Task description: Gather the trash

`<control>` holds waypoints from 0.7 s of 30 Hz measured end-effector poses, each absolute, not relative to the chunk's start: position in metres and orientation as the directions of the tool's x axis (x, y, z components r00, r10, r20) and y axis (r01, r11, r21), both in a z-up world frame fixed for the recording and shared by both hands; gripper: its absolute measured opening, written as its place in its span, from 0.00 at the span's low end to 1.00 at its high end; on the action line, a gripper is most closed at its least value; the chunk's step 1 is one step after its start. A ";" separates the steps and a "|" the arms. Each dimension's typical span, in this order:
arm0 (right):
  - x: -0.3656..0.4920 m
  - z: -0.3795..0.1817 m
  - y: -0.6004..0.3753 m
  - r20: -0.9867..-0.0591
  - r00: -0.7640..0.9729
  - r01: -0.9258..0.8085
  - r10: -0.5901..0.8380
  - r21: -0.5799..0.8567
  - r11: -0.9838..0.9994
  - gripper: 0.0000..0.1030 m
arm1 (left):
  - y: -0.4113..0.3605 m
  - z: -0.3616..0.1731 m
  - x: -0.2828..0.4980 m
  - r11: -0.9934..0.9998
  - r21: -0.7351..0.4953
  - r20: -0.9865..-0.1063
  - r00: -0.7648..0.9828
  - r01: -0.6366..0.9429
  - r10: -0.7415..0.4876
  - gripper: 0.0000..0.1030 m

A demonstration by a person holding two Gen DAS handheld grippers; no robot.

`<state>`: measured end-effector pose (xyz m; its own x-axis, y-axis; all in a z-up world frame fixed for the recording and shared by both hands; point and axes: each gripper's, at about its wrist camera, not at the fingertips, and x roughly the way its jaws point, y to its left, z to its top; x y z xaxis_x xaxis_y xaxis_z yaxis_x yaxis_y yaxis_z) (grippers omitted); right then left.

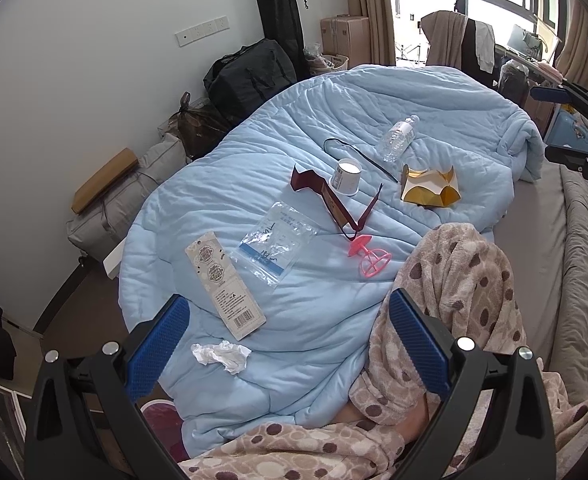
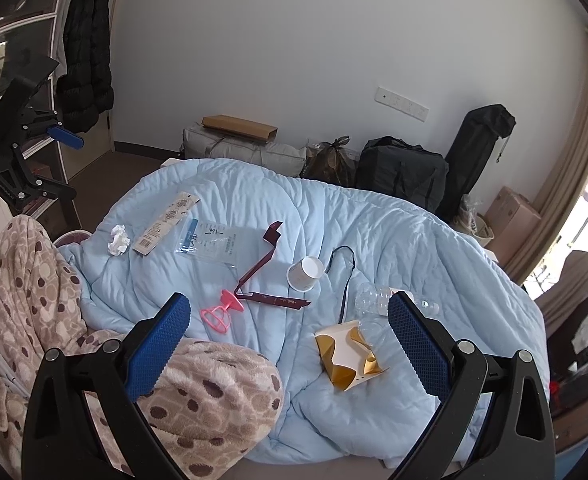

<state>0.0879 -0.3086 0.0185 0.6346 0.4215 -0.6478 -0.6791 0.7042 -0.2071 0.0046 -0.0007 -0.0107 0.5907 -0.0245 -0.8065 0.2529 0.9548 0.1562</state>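
Trash lies scattered on a light blue quilt [image 1: 334, 112]: a crumpled white tissue [image 1: 222, 355], a cardboard tag [image 1: 225, 285], a clear zip bag [image 1: 276, 242], a maroon ribbon [image 1: 330, 196], a paper cup [image 1: 346, 176], a pink plastic piece [image 1: 368, 256], a gold-lined box [image 1: 430, 186] and a plastic bottle [image 1: 398, 138]. My left gripper [image 1: 288, 336] is open above the quilt's near end, empty. My right gripper [image 2: 288, 338] is open and empty above the box [image 2: 348, 356] and the bottle [image 2: 374, 300]. The tissue [image 2: 119, 240] lies at the far left in the right wrist view.
A spotted fleece robe [image 1: 454, 280] covers the person's knees at the quilt's near side. Black bags [image 1: 254, 72], a grey case [image 1: 134, 196] and cardboard boxes [image 1: 344, 36] line the wall. A chair with clothes [image 1: 454, 40] stands by the window.
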 end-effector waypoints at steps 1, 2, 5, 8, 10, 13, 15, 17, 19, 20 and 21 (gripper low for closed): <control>0.088 0.018 -0.309 -0.647 0.636 -0.678 0.422 -0.206 0.706 0.93 | -0.001 -0.010 0.006 0.956 0.154 -0.807 0.590 0.251 -0.025 0.95; 0.088 0.018 -0.309 -0.647 0.634 -0.679 0.423 -0.203 0.706 0.93 | -0.001 -0.010 0.006 0.955 0.154 -0.807 0.589 0.252 -0.025 0.95; 0.088 0.018 -0.307 -0.647 0.631 -0.683 0.427 -0.202 0.702 0.93 | -0.001 -0.011 0.006 0.954 0.162 -0.808 0.589 0.251 -0.018 0.95; 0.088 0.018 -0.306 -0.648 0.631 -0.682 0.426 -0.203 0.702 0.93 | -0.002 -0.011 0.007 0.953 0.165 -0.810 0.586 0.254 -0.016 0.95; 0.088 0.018 -0.306 -0.649 0.629 -0.684 0.428 -0.200 0.702 0.93 | -0.002 -0.011 0.007 0.953 0.165 -0.810 0.586 0.254 -0.016 0.95; 0.087 0.018 -0.306 -0.648 0.631 -0.683 0.426 -0.205 0.701 0.93 | -0.002 -0.011 0.006 0.953 0.164 -0.810 0.587 0.255 -0.018 0.95; 0.087 0.018 -0.306 -0.648 0.631 -0.684 0.427 -0.205 0.701 0.93 | -0.002 -0.012 0.007 0.953 0.163 -0.811 0.585 0.256 -0.019 0.95; 0.087 0.018 -0.306 -0.647 0.633 -0.681 0.425 -0.205 0.703 0.93 | -0.002 -0.013 0.007 0.953 0.165 -0.811 0.585 0.255 -0.016 0.95; 0.088 0.018 -0.306 -0.647 0.633 -0.681 0.425 -0.205 0.703 0.93 | -0.002 -0.013 0.007 0.953 0.165 -0.811 0.585 0.255 -0.016 0.95; 0.088 0.018 -0.306 -0.647 0.634 -0.679 0.423 -0.205 0.705 0.93 | -0.002 -0.013 0.006 0.953 0.166 -0.810 0.586 0.254 -0.015 0.95; 0.087 0.017 -0.306 -0.647 0.635 -0.679 0.423 -0.207 0.704 0.93 | -0.002 -0.013 0.007 0.953 0.164 -0.811 0.585 0.256 -0.018 0.95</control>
